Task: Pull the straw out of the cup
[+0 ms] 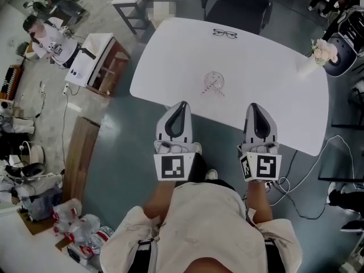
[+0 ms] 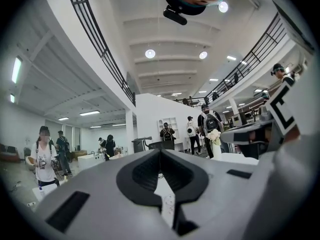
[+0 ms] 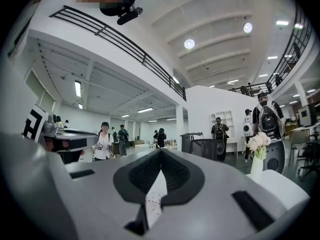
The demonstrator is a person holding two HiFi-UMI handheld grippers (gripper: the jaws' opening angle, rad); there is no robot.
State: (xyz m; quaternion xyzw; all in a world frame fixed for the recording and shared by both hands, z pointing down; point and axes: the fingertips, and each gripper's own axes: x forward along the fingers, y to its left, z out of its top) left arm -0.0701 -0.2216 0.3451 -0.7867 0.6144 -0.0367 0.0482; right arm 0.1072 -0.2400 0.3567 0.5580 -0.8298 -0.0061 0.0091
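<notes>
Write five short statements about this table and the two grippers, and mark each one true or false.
1. The straw is in the cup. True.
2. The left gripper is clamped on the straw. False: it is shut and empty, short of the cup.
3. The right gripper is shut. True.
4. The glasses lie inside the cup. False: they lie on the table, beyond the cup.
5. The flower vase stands at the table's left edge. False: it is at the far right.
</notes>
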